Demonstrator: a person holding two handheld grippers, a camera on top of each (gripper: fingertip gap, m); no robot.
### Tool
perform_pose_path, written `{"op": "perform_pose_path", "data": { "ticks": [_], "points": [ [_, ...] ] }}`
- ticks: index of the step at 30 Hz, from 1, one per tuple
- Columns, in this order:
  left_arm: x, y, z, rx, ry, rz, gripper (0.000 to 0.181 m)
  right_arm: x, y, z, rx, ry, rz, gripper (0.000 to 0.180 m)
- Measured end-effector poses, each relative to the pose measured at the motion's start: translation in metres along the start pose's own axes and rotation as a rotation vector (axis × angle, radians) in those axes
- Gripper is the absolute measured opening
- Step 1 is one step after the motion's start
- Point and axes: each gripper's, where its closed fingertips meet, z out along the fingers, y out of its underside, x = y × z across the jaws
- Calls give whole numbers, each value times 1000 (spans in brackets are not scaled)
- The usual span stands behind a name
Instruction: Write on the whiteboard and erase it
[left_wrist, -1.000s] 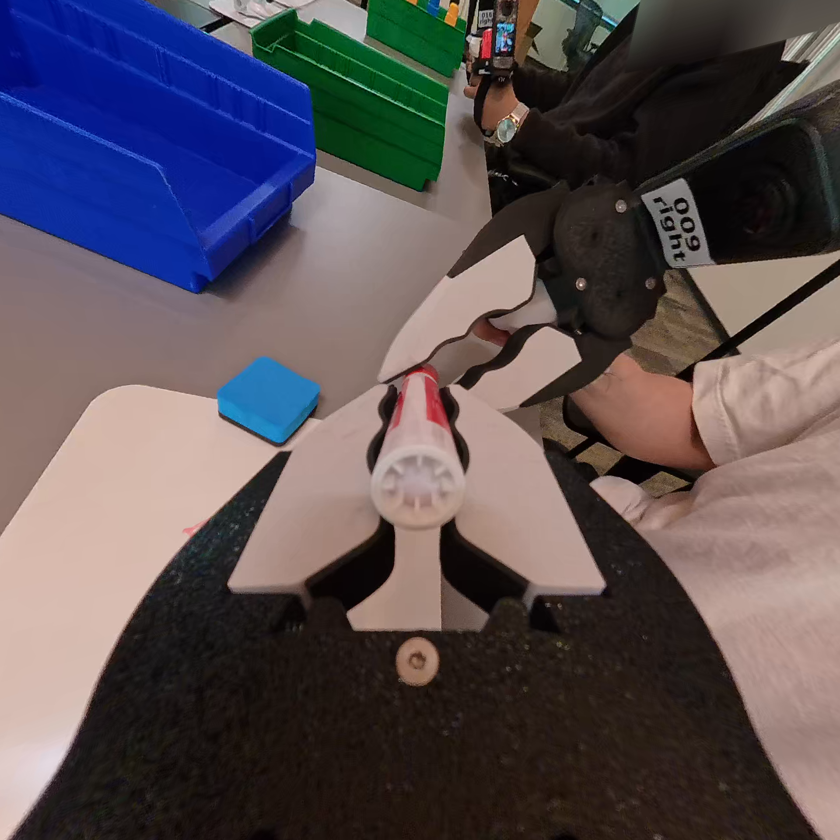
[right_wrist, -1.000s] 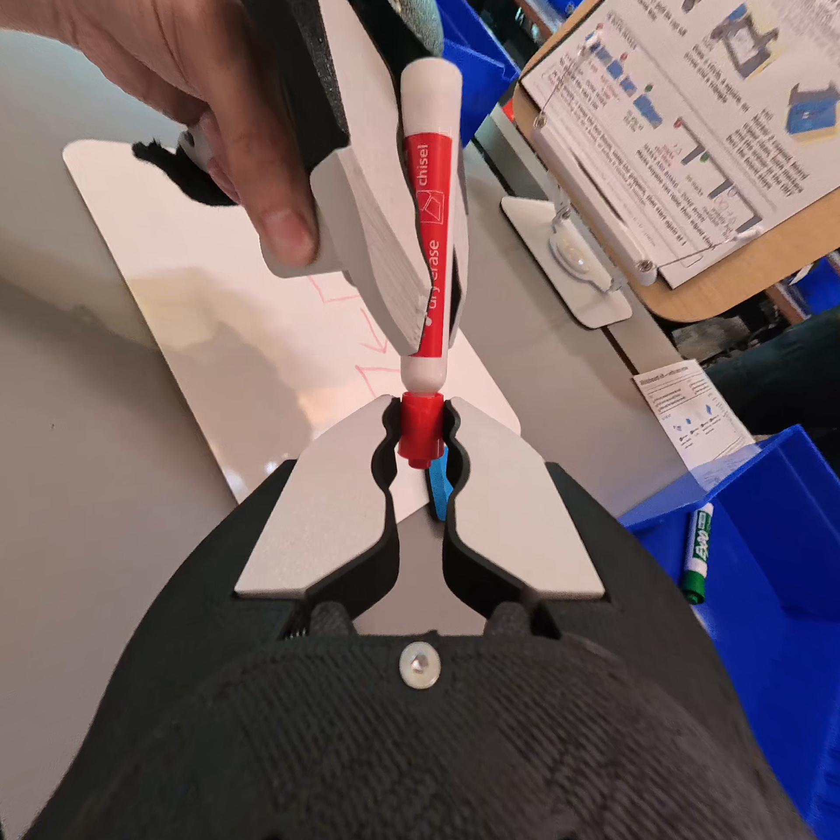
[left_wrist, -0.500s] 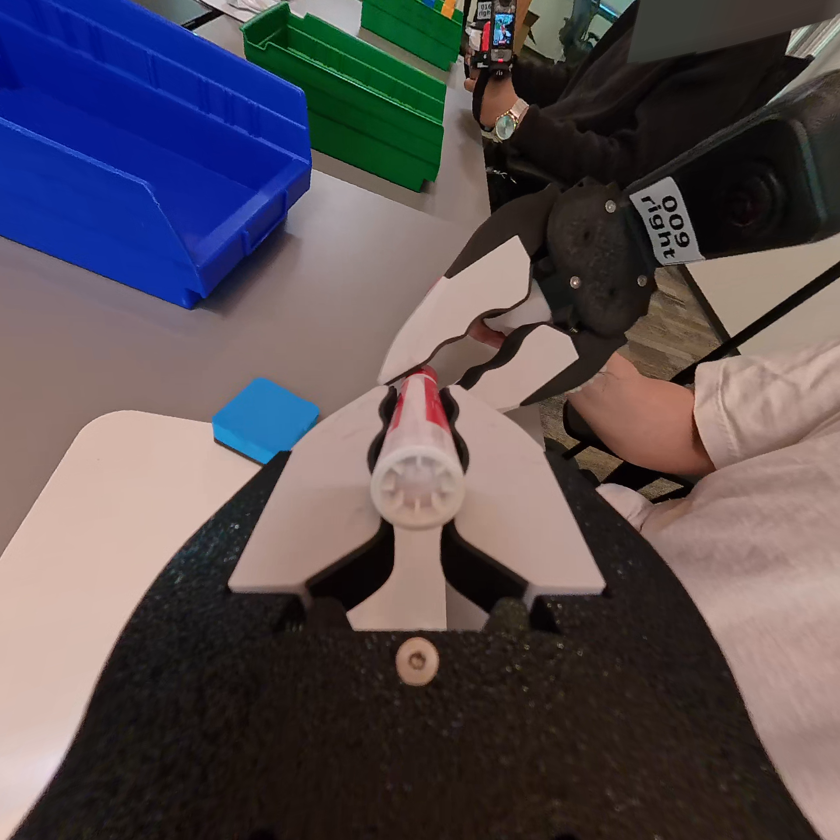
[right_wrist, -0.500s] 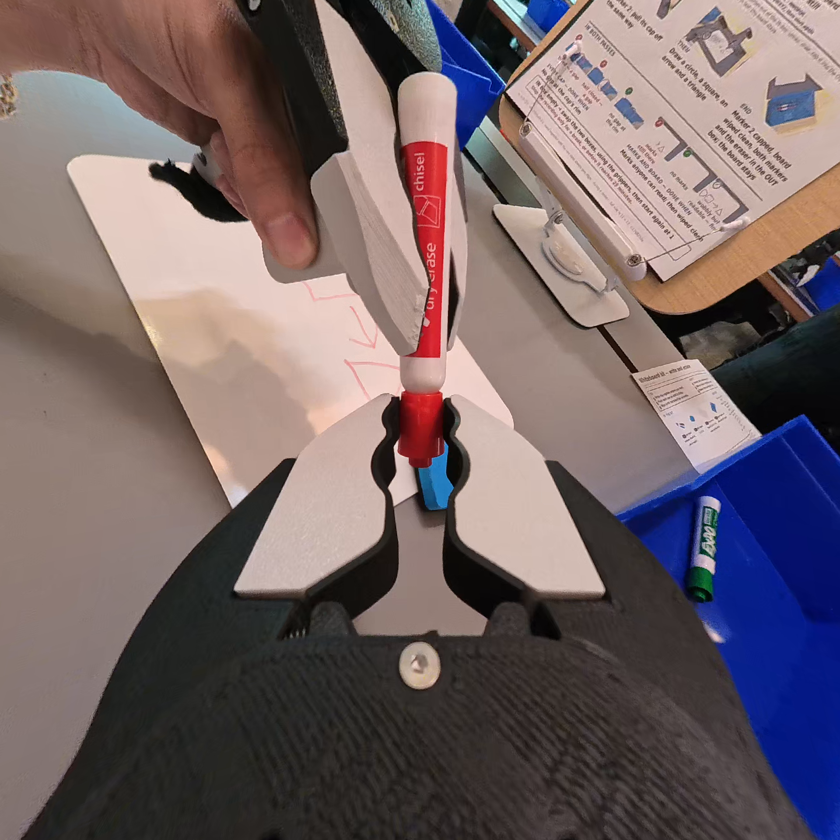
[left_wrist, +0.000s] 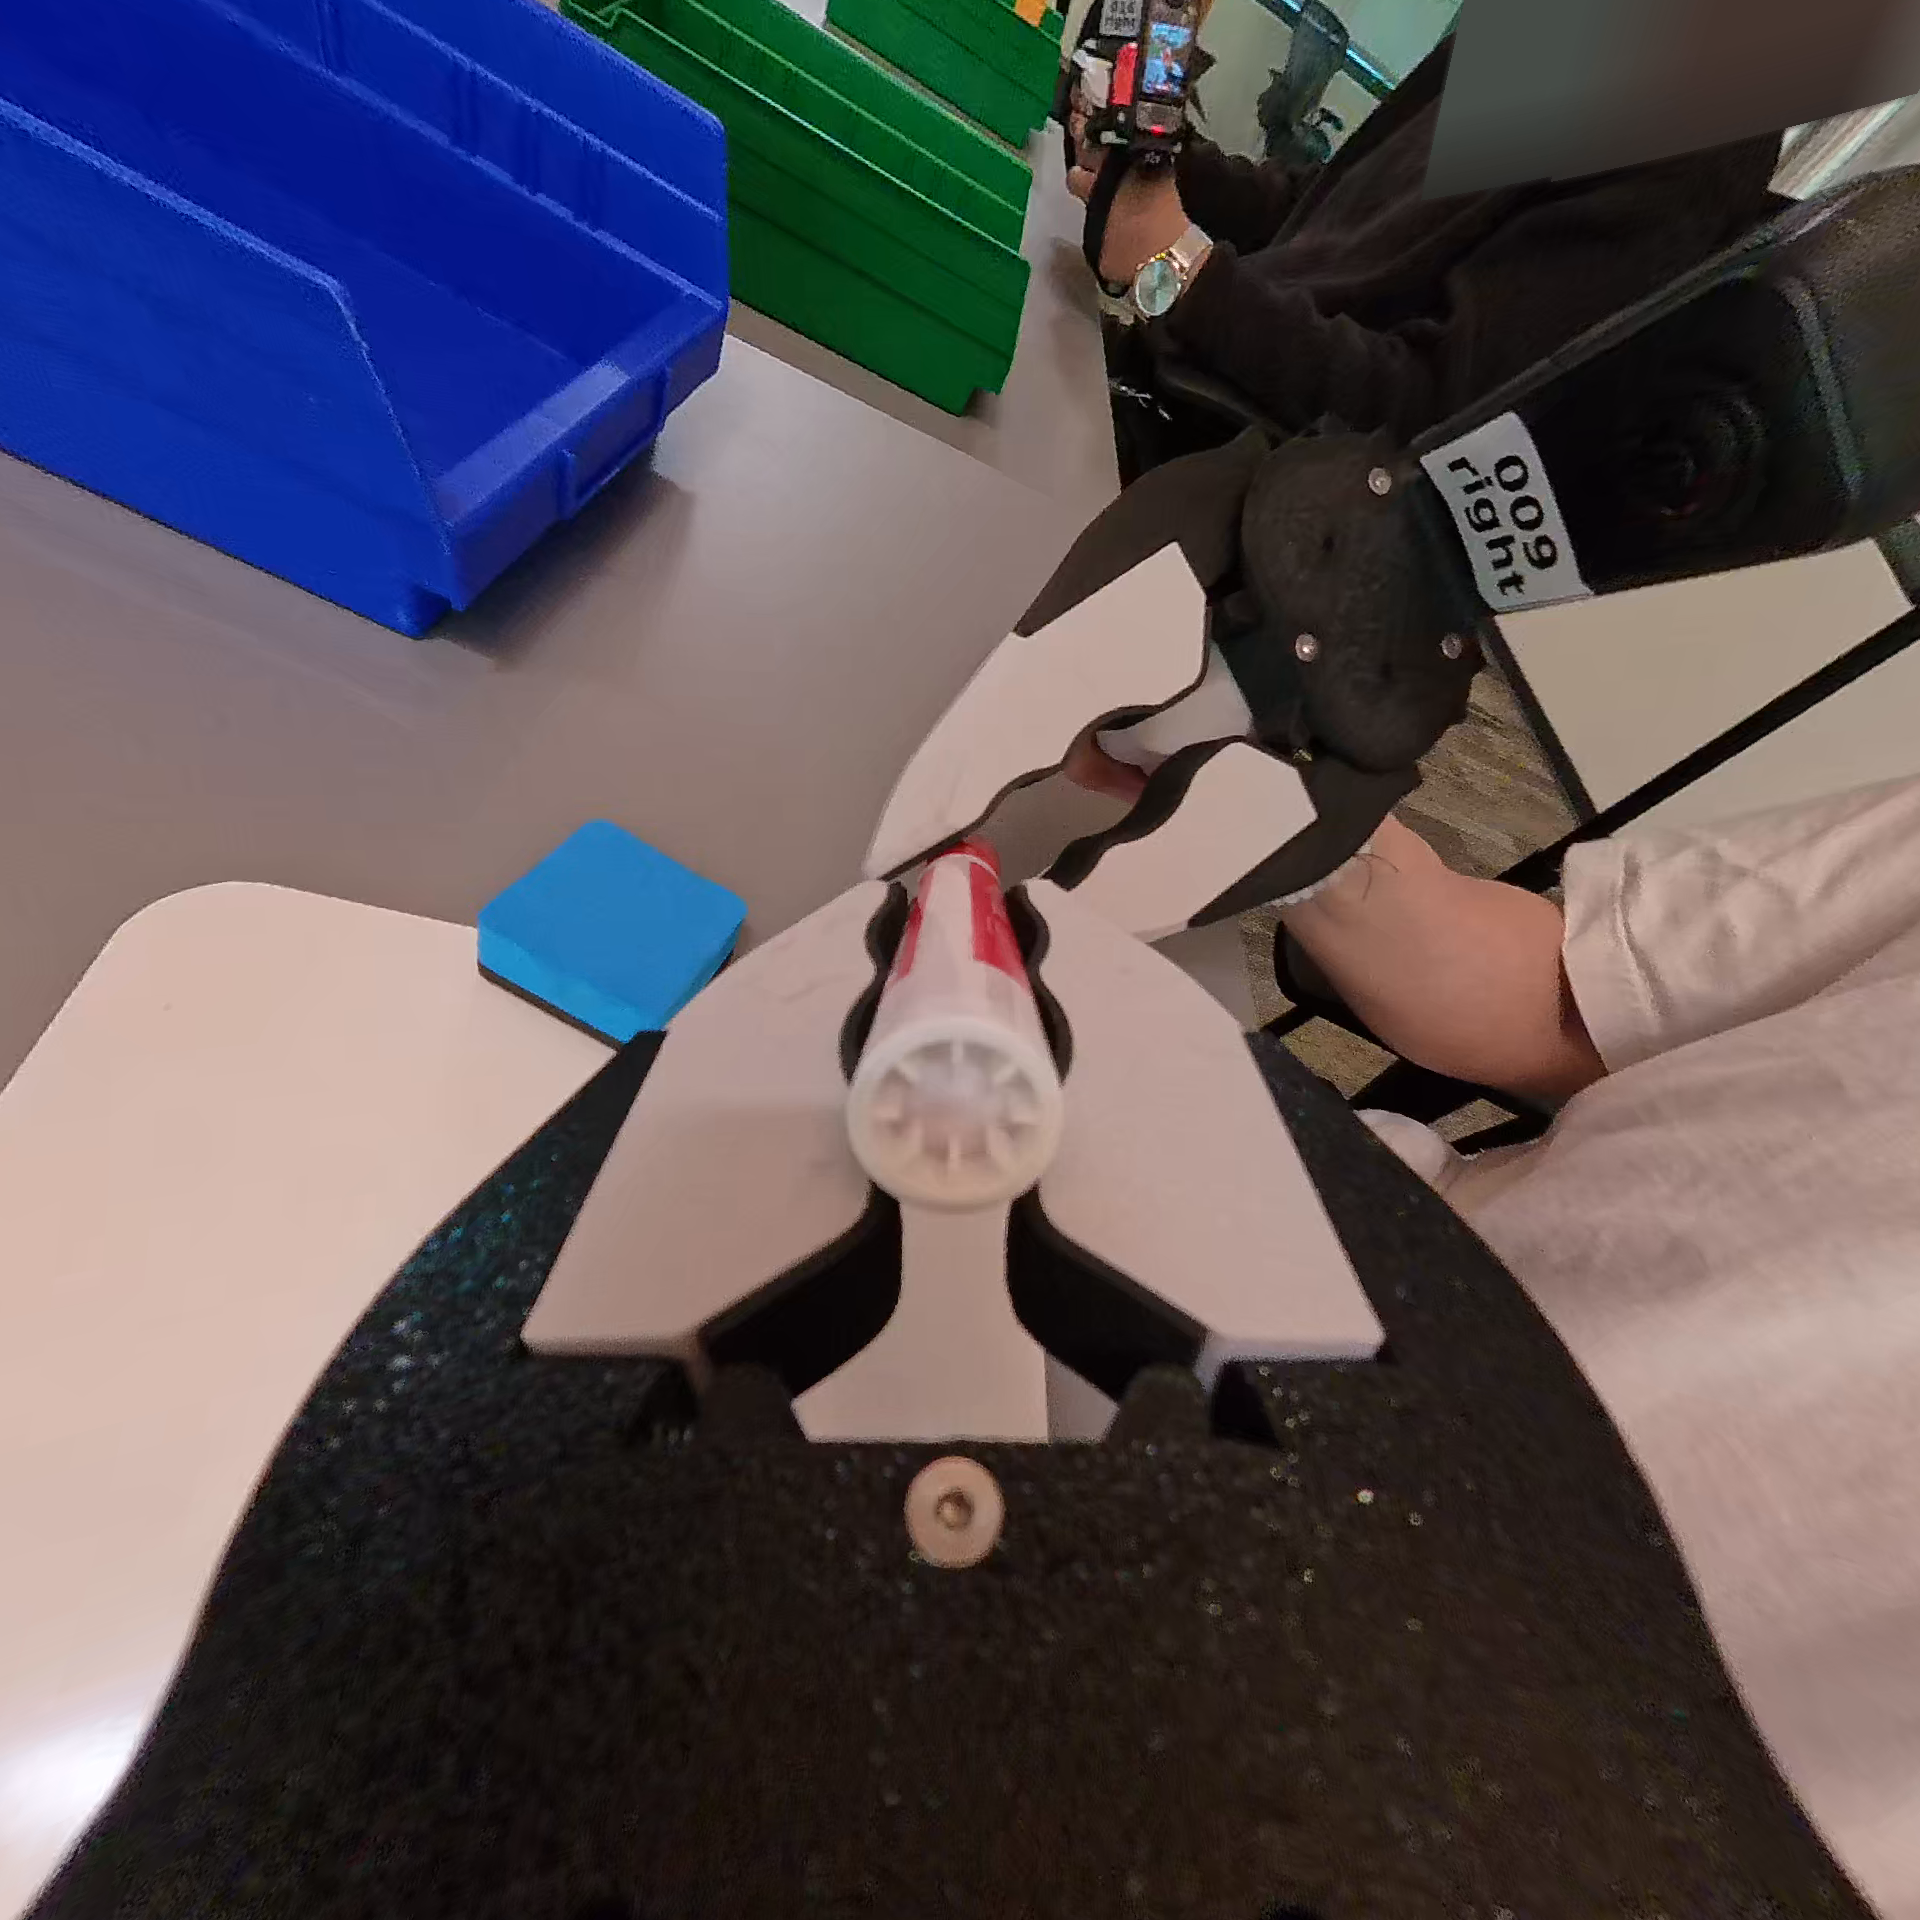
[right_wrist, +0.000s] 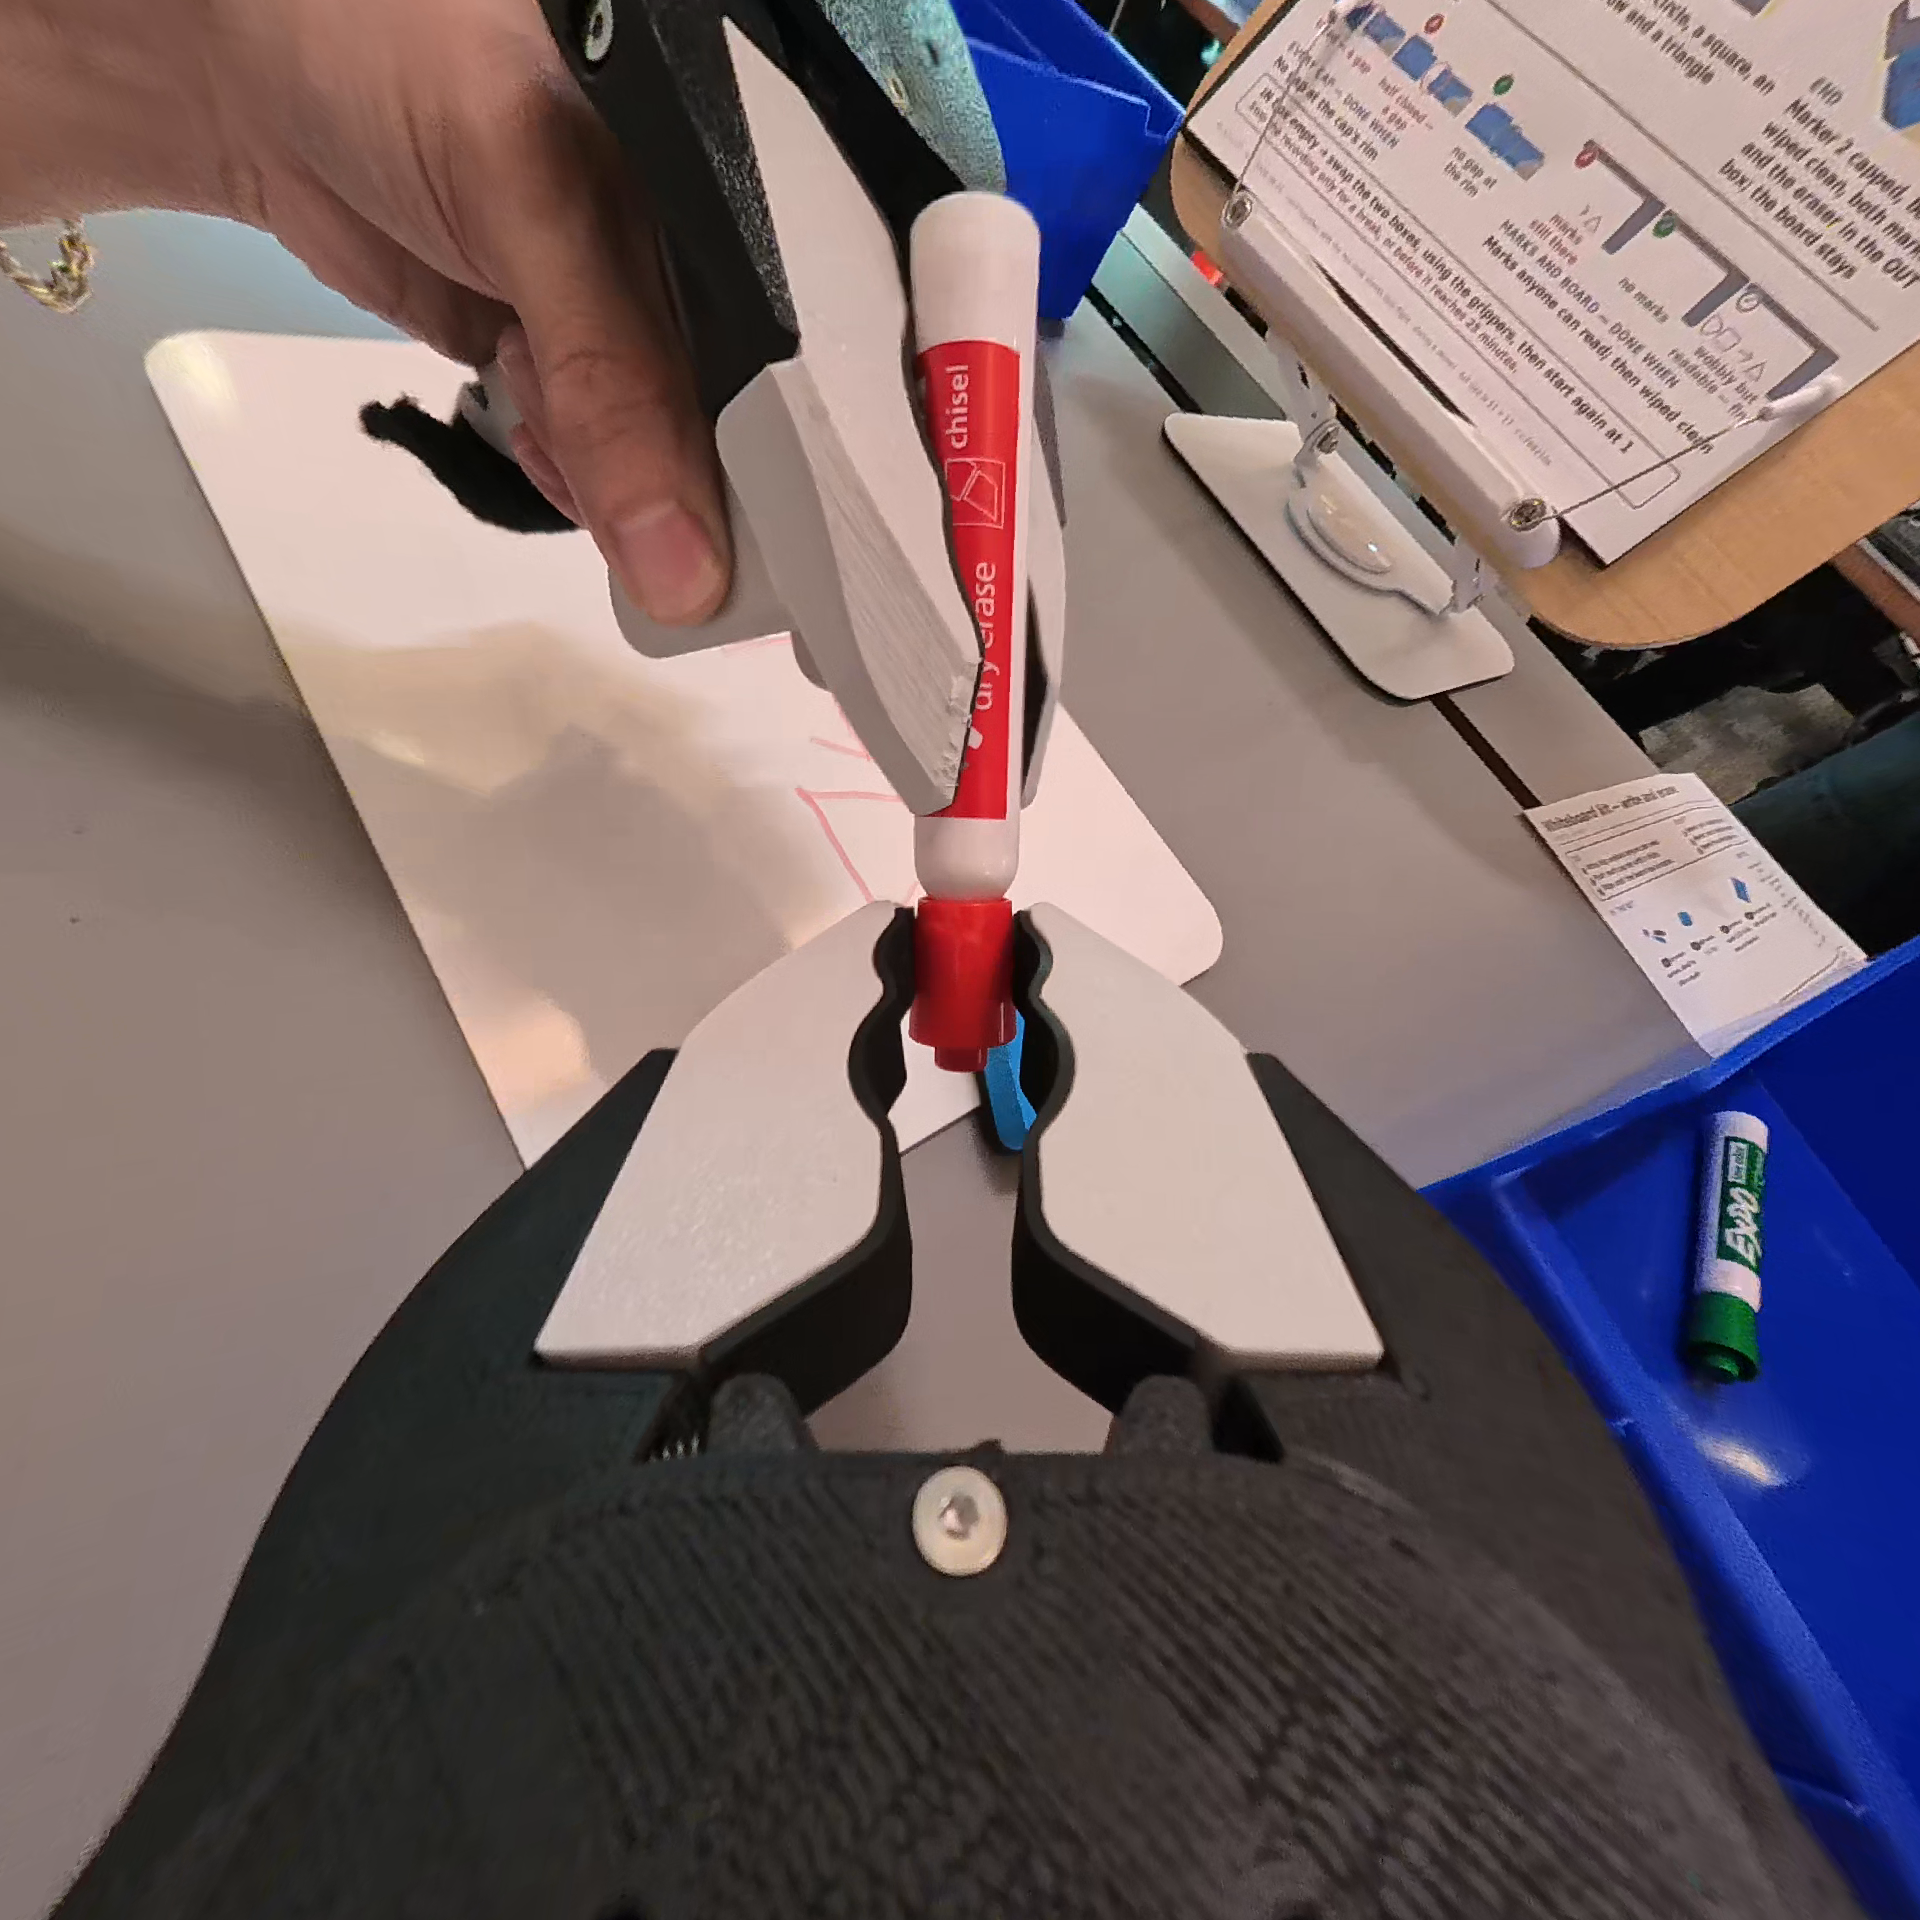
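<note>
1. You have the red marker (right_wrist: 971, 582) clamped by its barrel in the left gripper (left_wrist: 951, 935), above the near end of the whiteboard (right_wrist: 416, 623). Its red cap (right_wrist: 958, 982) is pinched in the narrow notch of the right gripper (right_wrist: 961, 997).

2. The step in hand looks like capping or uncapping. Red lines already show on the board, so capping seems likelier, but you cannot tell from these views whether the cap is seated.

3. Keep both grippers on one straight line along the barrel. Push or pull along that axis only; a sideways twist could lever the smooth plastic barrel out of the left jaws.

4. Hold firm pressure on the cap: it is small, hard and slick, with a stepped rim that sits in the scalloped groove between the pale, flat fingers.

5. The whiteboard is a thin, glossy white sheet with rounded corners, lying flat on the matte grey table (left_wrist: 727, 623).

6. The blue eraser (left_wrist: 613, 925), a soft rounded square with a dark underside, rests at the board's far corner, ready for wiping.

7. A green marker (right_wrist: 1730, 1247) lies in the blue bin (right_wrist: 1662, 1455) to your right; an instruction sheet on a stand (right_wrist: 1558, 260) stands farther off.
</note>
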Motion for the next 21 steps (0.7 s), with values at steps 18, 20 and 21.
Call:
{"op": "perform_pose_path", "data": {
  "ticks": [18, 20, 21],
  "points": [
    [1, -1, -2, 184, 62, 208, 19, 2, -2, -1, -14, 53, -134, 19],
    [1, 1, -6, 180, 84, 194, 19, 0, -6, 1, -21, 57, -134, 18],
    [1, 1, -8, 176, 92, 185, 19, -1, -7, 1, -23, 59, -135, 18]
  ]
}}
